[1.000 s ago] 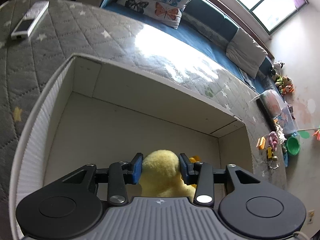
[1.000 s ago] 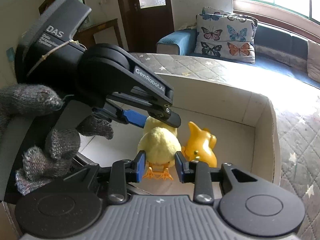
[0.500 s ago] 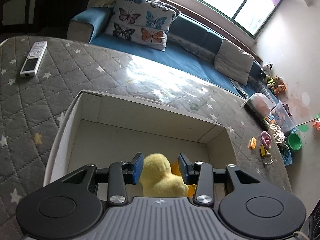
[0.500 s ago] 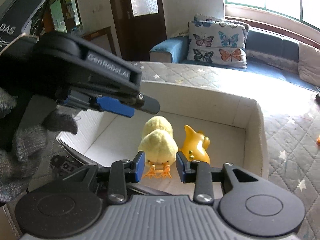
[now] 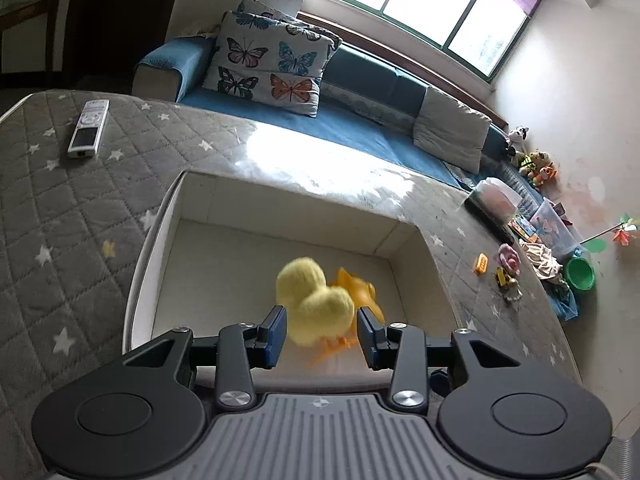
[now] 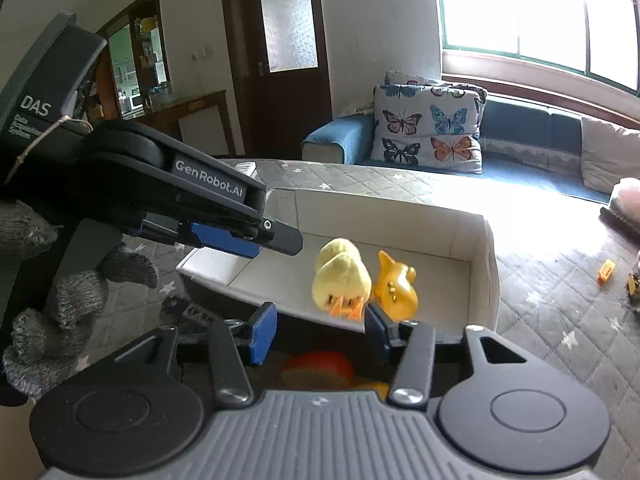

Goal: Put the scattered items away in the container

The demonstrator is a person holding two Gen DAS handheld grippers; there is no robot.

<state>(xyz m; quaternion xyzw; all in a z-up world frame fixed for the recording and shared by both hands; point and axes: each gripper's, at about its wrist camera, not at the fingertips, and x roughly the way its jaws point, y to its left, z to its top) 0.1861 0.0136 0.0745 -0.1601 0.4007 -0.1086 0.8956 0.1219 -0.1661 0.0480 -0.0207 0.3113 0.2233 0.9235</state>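
A white box [image 5: 140,272] sits on the grey quilted bed. Inside it lie a yellow plush chick [image 5: 316,300] and an orange plastic toy [image 5: 360,286], side by side. My left gripper [image 5: 322,334] hovers open above the box's near edge, and the chick lies below it, clear of its pads. In the right wrist view the chick [image 6: 340,276] and the orange toy [image 6: 396,284] rest on the floor of the box [image 6: 400,216]. My right gripper [image 6: 320,330] is opening, and its pads touch nothing. The left gripper's fingers [image 6: 280,236] reach in from the left, held by a gloved hand [image 6: 60,292].
A remote [image 5: 89,128] lies on the bed at far left. Small toys, including an orange brick [image 5: 481,263] and a yellow vehicle [image 5: 502,278], lie right of the box. A blue sofa with butterfly pillows [image 5: 272,68] stands behind. A blurred orange shape [image 6: 316,364] shows under my right gripper.
Both grippers have pulled back and upward from the box. The right jaws have widened off the chick, which now lies in the box beside the orange toy.
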